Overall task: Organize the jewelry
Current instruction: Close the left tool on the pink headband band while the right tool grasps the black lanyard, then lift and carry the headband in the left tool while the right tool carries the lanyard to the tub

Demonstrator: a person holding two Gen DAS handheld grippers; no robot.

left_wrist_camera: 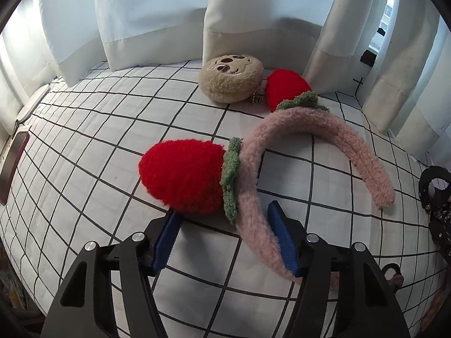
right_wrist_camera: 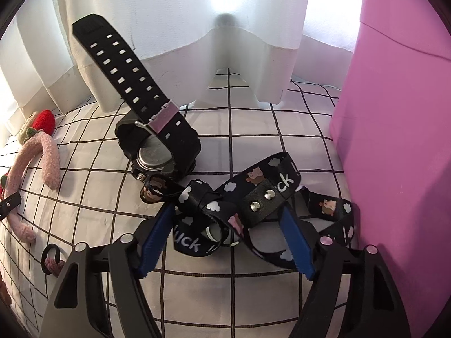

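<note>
On the checked bedsheet lies a pink fuzzy headband (left_wrist_camera: 310, 124) with two red knitted strawberries, one close in front (left_wrist_camera: 183, 174). My left gripper (left_wrist_camera: 222, 211) is open and straddles the band's near end. The band rests against the right blue pad (left_wrist_camera: 284, 242), and bare sheet shows beside the left pad. In the right wrist view a black lanyard (right_wrist_camera: 253, 194) printed with clouds and bears lies bunched between the pads of my right gripper (right_wrist_camera: 227, 211), which is open. Part of the strap runs on under the right finger. Just beyond stands a black wristwatch (right_wrist_camera: 157, 152), strap up.
A beige plush pouch with a face (left_wrist_camera: 231, 79) and a small charm (left_wrist_camera: 255, 100) lie near the white curtains (left_wrist_camera: 253, 14). A tall pink box (right_wrist_camera: 394, 140) walls off the right. A hair tie (right_wrist_camera: 52, 253) lies front left. A phone (left_wrist_camera: 14, 163) sits at the bed's left edge.
</note>
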